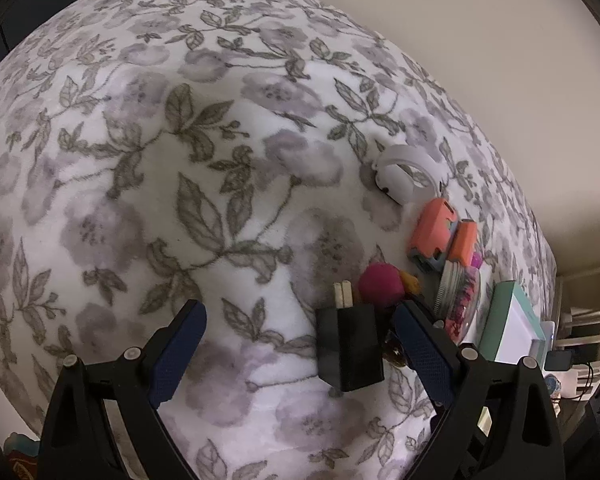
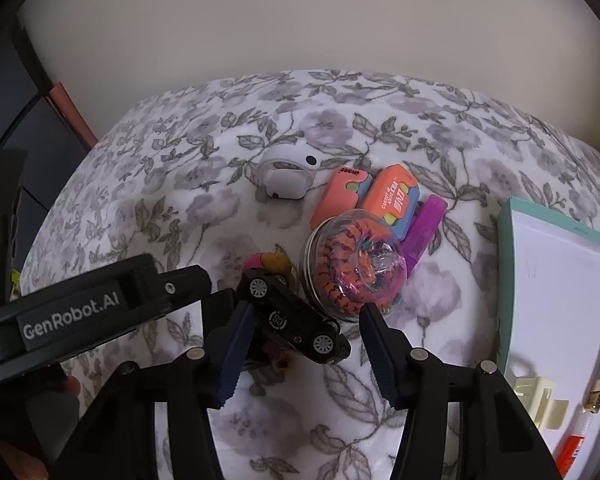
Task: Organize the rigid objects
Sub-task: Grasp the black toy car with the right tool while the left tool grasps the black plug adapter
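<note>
In the left wrist view my left gripper (image 1: pixel 300 348) stands open over a floral blanket (image 1: pixel 180 160). A black charger plug (image 1: pixel 350 344) lies between its fingers, close to the right one and touched by neither pad. In the right wrist view my right gripper (image 2: pixel 306 340) straddles a black toy car (image 2: pixel 296 320) that lies tilted on the blanket. The left finger (image 2: pixel 236 344) is against the car's rear, while the right finger (image 2: pixel 380 348) stands a little clear of its front. The left gripper's housing (image 2: pixel 72 316) reaches in from the left.
A cluster lies behind the car: a clear dome with an orange centipede toy (image 2: pixel 356 264), two orange-and-blue boxes (image 2: pixel 392 200), a purple piece (image 2: pixel 424 232), a pink ball (image 2: pixel 256 260) and a white ring-shaped device (image 2: pixel 288 176). A teal-rimmed white tray (image 2: pixel 560 272) sits at the right.
</note>
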Available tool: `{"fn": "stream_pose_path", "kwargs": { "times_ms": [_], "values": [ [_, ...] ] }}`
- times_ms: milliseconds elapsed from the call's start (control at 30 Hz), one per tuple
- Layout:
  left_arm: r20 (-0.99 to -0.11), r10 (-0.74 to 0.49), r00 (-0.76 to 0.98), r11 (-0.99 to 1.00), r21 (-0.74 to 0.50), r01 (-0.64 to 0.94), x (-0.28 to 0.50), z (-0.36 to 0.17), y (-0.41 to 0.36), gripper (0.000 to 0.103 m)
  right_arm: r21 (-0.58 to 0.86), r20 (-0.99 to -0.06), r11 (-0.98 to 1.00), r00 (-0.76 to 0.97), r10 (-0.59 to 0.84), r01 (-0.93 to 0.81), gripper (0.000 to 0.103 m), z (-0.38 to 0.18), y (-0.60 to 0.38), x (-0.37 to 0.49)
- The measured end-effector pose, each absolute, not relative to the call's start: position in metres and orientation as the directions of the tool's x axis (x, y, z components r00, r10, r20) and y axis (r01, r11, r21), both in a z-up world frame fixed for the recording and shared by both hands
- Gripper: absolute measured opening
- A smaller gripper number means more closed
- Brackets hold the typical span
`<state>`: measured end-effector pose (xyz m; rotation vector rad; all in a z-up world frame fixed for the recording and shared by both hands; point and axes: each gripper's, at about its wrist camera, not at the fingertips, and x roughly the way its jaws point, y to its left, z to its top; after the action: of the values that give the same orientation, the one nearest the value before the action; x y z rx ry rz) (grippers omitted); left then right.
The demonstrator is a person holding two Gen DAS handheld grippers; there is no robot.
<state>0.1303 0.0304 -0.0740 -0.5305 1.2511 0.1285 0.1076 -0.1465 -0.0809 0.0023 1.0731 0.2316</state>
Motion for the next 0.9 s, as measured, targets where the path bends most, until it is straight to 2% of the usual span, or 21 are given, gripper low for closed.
{"fn": "stream_pose_path", "kwargs": {
  "times_ms": [200, 267, 333, 467, 567, 900],
  "values": [
    [-0.937, -0.192, 0.292, 0.886, -0.294, -0.359, 0.131, -0.078, 0.023, 0.094, 0.12, -0.87, 0.976, 0.455, 0.193, -0.183, 0.057, -0.083, -0.151, 0.108],
    [-0.938, -0.206, 0.278, 0.889, -0.298, -0.347, 0.131, -0.081, 0.02, 0.088, 0.116, -0.871, 0.976, 0.454, 0.19, -0.185, 0.057, -0.083, -0.15, 0.108],
    [-0.94, -0.214, 0.265, 0.894, -0.298, -0.336, 0.131, -0.083, 0.017, 0.077, 0.107, -0.875, 0.975, 0.447, 0.185, -0.196, 0.057, -0.084, -0.148, 0.108],
    [-0.94, -0.233, 0.25, 0.894, -0.308, -0.325, 0.131, -0.087, 0.013, 0.073, 0.112, -0.883, 0.971, 0.426, 0.195, -0.213, 0.057, -0.084, -0.145, 0.108],
    [-0.932, -0.255, 0.257, 0.887, -0.331, -0.321, 0.132, -0.086, 0.013, 0.065, 0.122, -0.88, 0.968, 0.427, 0.208, -0.22, 0.057, -0.084, -0.145, 0.108],
    [-0.925, -0.284, 0.252, 0.872, -0.359, -0.334, 0.131, -0.088, 0.013, 0.064, 0.11, -0.861, 0.97, 0.467, 0.203, -0.219, 0.057, -0.083, -0.149, 0.109]
  ]
}}
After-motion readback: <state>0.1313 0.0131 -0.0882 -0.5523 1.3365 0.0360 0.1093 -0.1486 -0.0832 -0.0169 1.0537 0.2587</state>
